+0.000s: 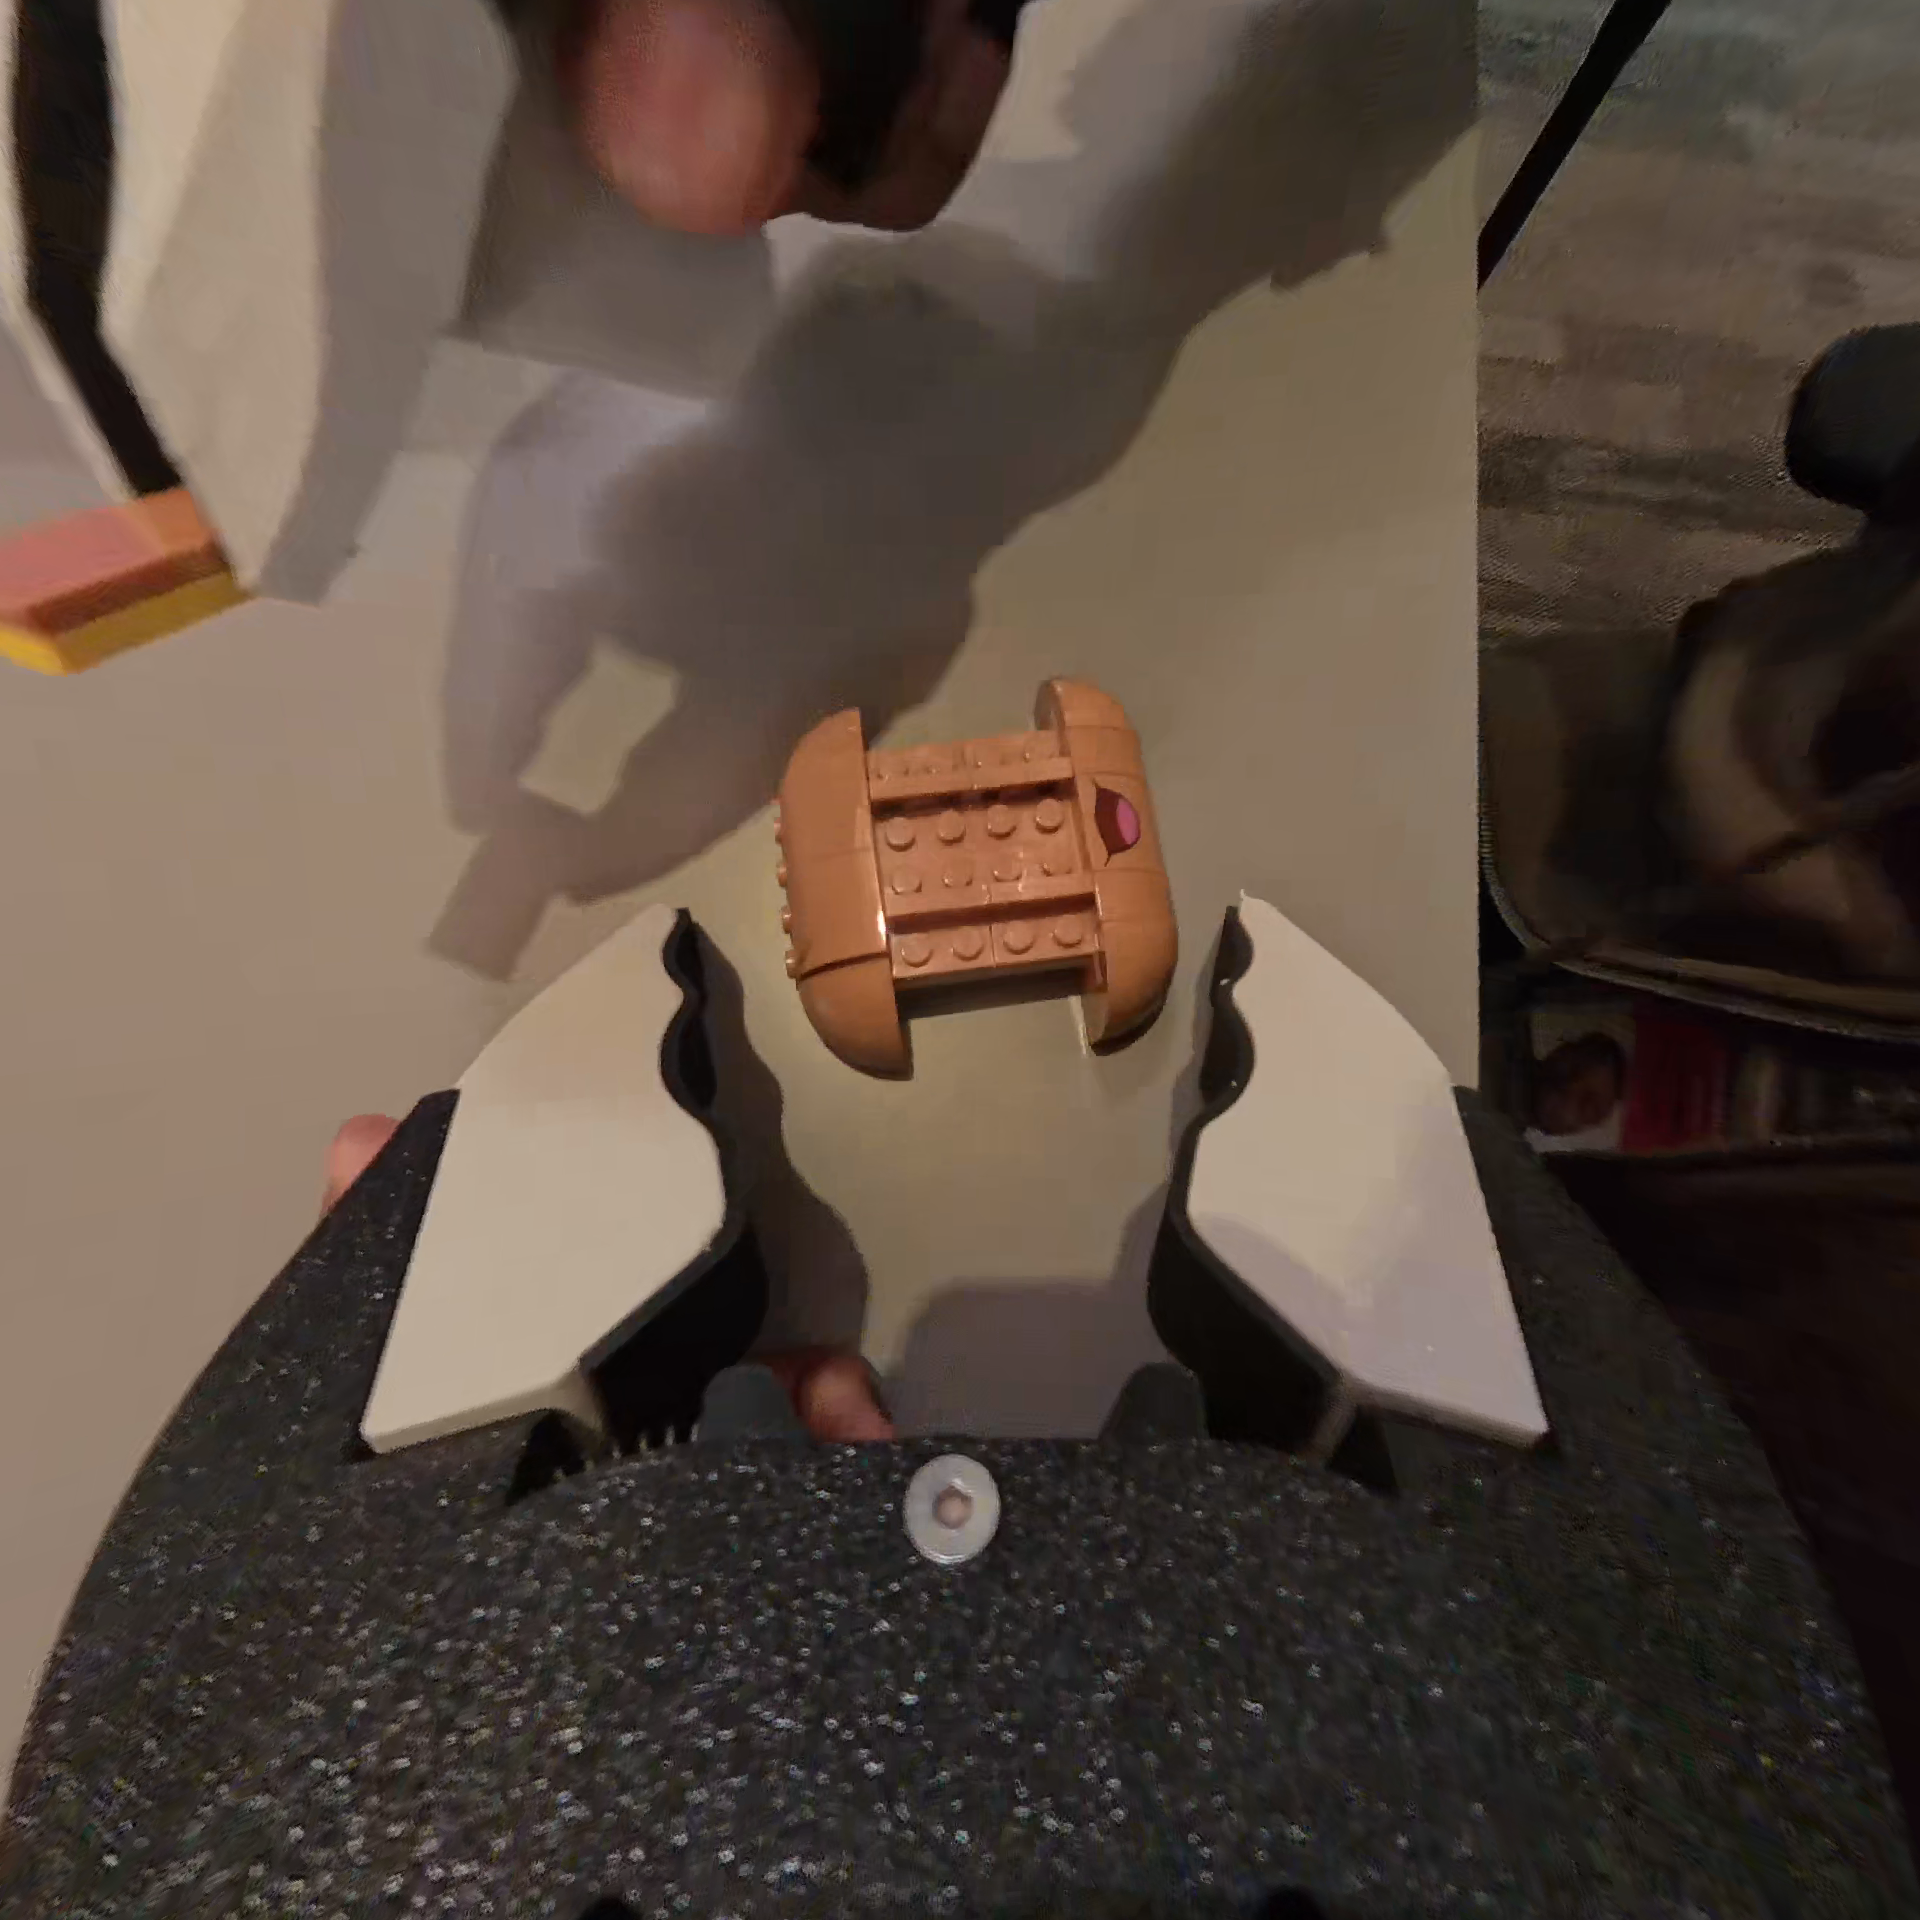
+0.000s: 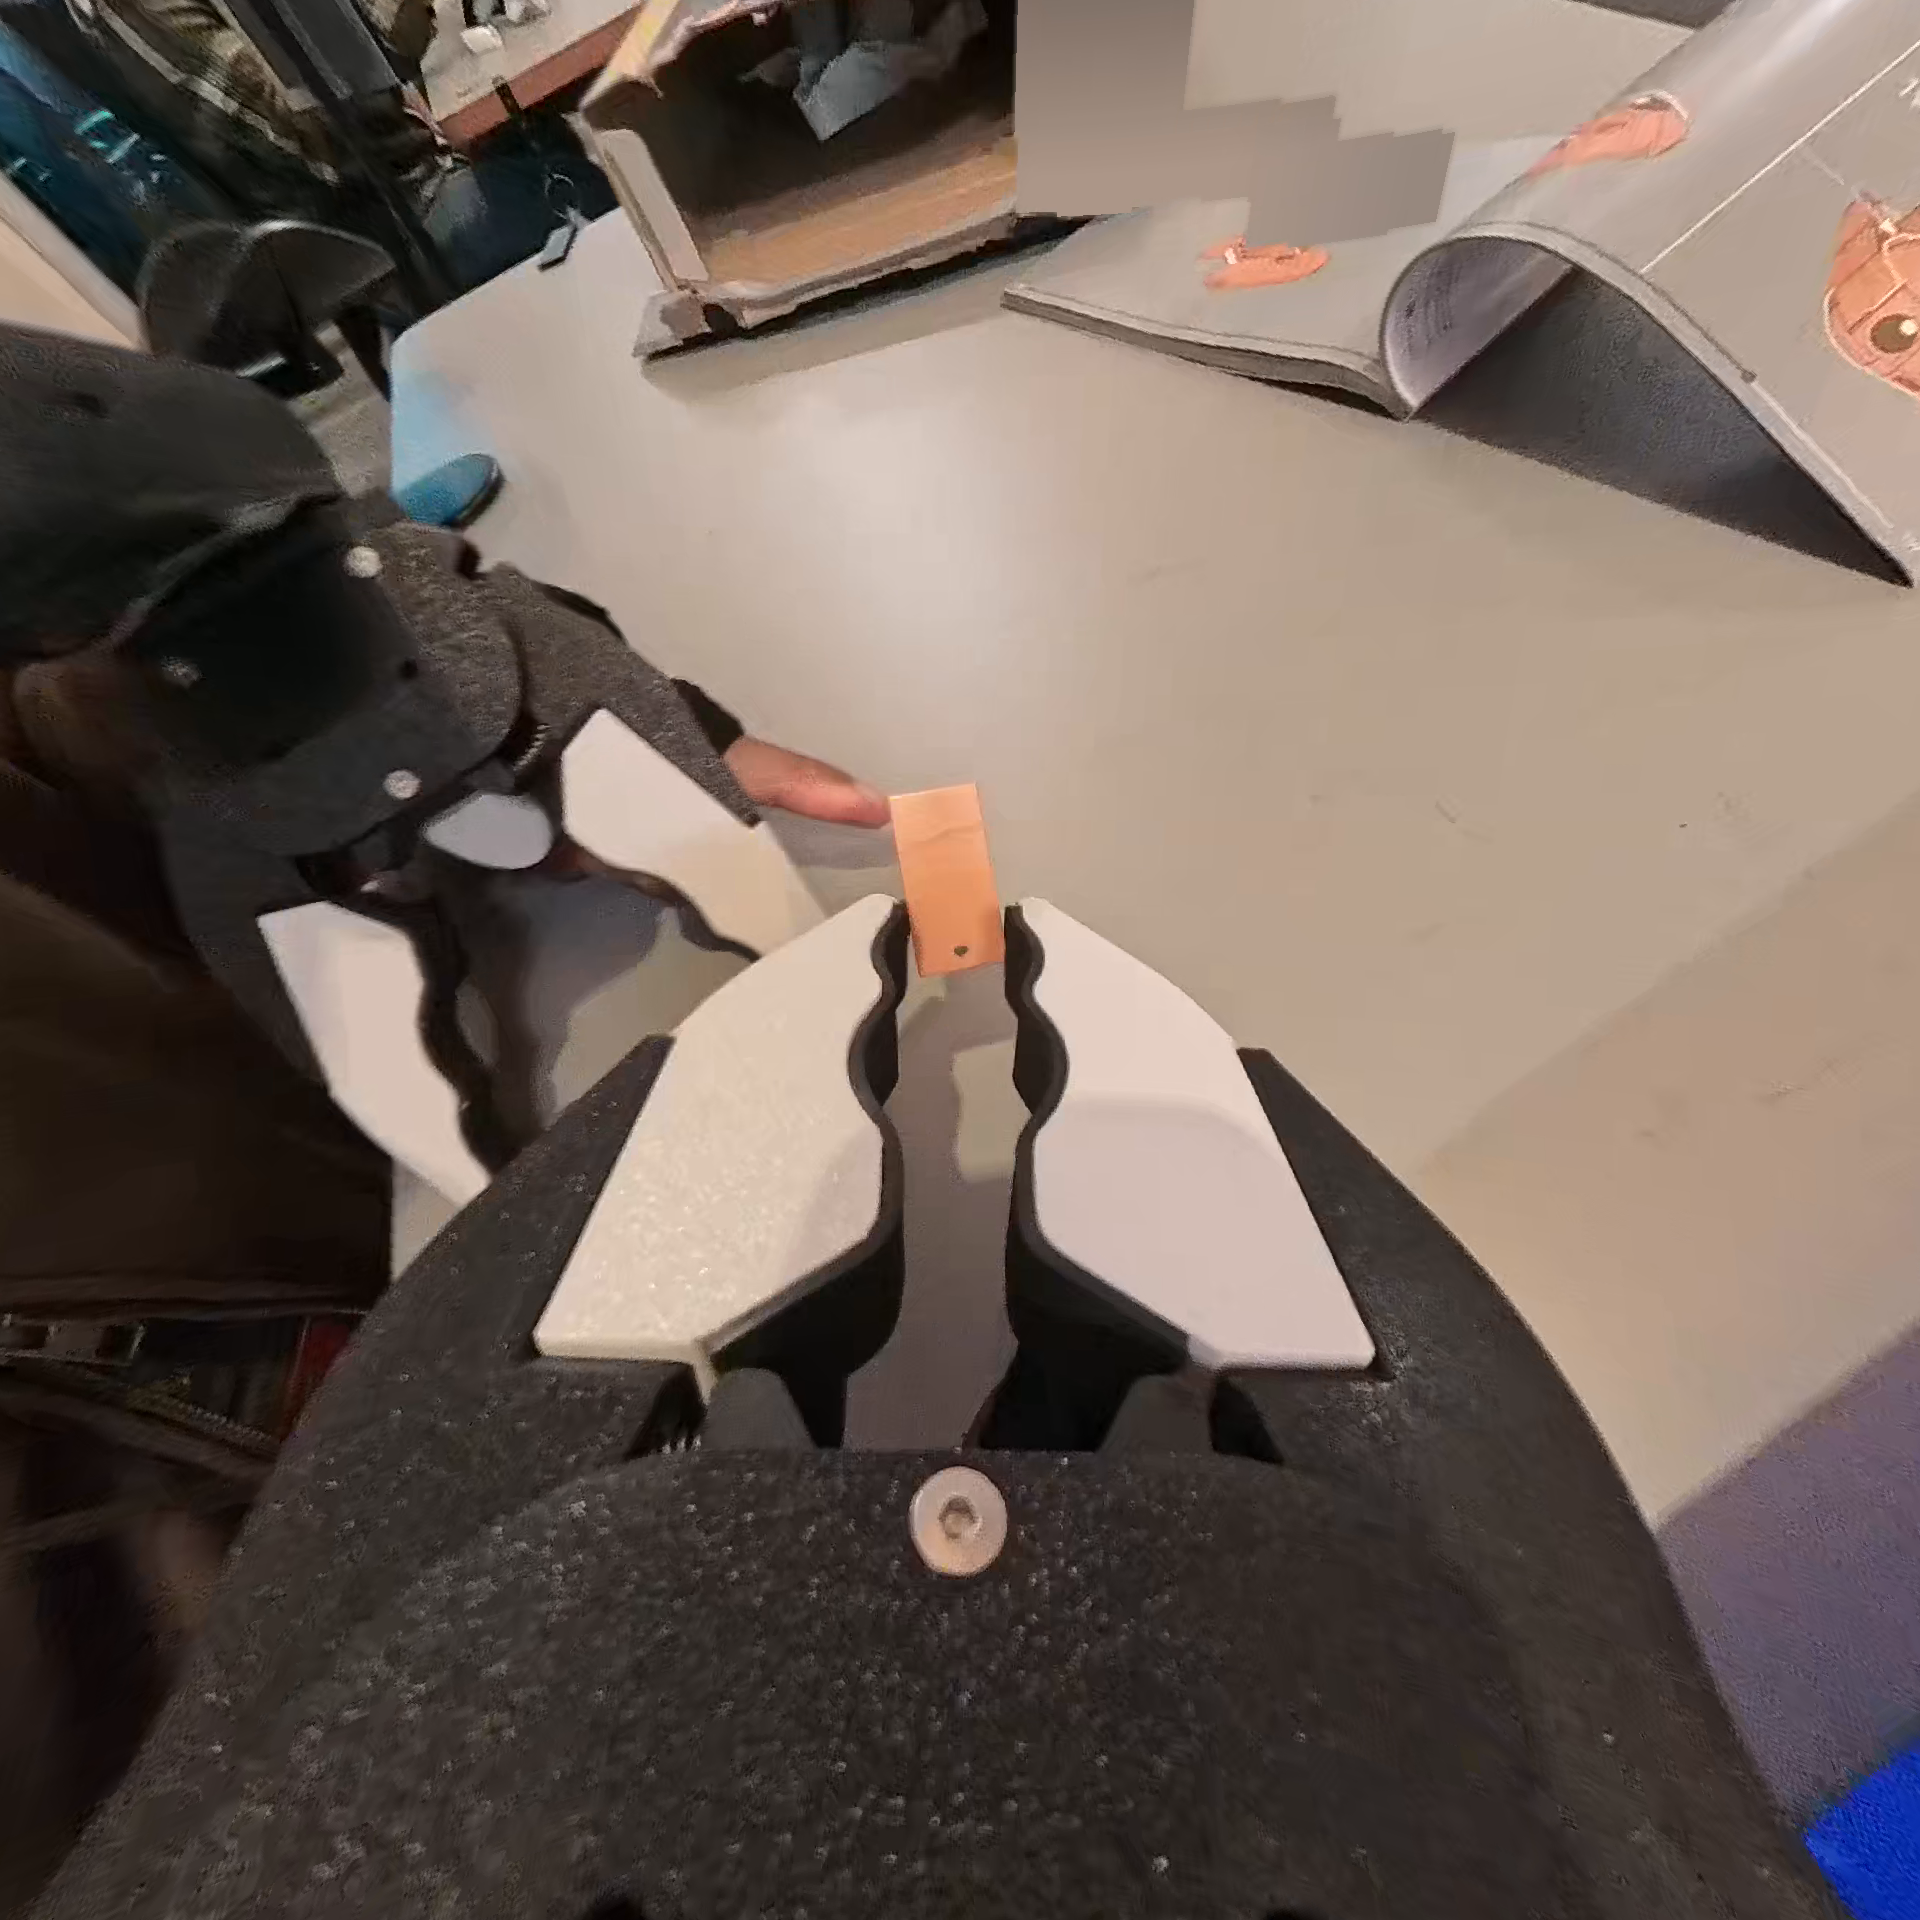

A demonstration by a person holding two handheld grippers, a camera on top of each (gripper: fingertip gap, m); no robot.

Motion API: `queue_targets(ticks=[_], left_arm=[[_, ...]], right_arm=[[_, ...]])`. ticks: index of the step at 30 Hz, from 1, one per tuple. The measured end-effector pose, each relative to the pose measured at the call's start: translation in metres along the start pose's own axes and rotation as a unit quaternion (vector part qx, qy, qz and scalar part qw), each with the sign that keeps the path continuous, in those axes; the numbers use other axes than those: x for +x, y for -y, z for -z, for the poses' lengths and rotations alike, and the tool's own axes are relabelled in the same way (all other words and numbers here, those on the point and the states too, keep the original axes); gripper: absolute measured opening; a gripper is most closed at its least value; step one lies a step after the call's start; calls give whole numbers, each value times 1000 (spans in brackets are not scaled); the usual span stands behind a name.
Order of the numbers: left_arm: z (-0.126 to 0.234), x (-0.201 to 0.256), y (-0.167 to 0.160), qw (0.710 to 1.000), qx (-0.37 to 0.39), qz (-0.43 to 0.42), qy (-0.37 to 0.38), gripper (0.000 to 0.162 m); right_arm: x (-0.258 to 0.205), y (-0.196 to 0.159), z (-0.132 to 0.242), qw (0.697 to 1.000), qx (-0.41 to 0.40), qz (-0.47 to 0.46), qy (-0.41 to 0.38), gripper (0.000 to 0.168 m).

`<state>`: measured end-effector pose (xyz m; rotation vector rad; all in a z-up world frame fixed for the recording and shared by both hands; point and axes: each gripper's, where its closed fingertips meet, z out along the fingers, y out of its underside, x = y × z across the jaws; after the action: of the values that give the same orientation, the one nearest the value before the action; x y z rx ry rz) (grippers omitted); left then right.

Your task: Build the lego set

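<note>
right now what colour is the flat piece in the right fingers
Orange-tan flat piece, clearest in the right wrist view.

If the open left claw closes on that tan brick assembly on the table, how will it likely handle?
The tan brick assembly is probably rigid and light. Its rounded end caps look slippery for the left claw, so it may twist. Being built from many snapped pieces, a hard squeeze could pop some loose.

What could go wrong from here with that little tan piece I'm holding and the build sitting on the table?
1. The right tongs pinch the flat tan piece only by its lower end, so it could pivot or slip when pressed down.
2. The left tongs are open and not touching the tan build, so it may slide when pushed.
3. The build lies near the table edge and could be knocked off.
</note>
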<state>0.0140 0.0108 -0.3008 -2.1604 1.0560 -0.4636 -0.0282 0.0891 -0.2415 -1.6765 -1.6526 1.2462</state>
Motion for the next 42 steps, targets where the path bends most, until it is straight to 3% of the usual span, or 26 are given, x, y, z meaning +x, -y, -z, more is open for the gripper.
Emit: queue_targets(ticks=[5, 7, 13, 19, 24, 37, 42], left_arm=[[-5, -2, 5, 1000, 1, 1, 29, 93], [-6, 2, 7, 1000, 5, 10, 27, 73], [-9, -16, 13, 991, 10, 80, 109, 71], [5, -54, 22, 957, 62, 166, 228, 71], [12, -66, 24, 938, 72, 168, 294, 71], [18, -64, 22, 938, 87, 178, 285, 71], [19, -63, 20, 941, 86, 180, 275, 71]], right_arm=[[14, 3, -10, 1000, -5, 1, -11, 17], [13, 5, -10, 1000, -7, 1, -19, 17], [6, 5, 7, 998, -33, 16, -51, 17], [-16, -12, 16, 994, -82, 36, -65, 17], [-26, -12, 8, 991, -90, 53, -84, 17], [-27, -16, -8, 987, -102, 52, -112, 17], [-31, -13, -7, 990, -85, 61, -96, 26]])
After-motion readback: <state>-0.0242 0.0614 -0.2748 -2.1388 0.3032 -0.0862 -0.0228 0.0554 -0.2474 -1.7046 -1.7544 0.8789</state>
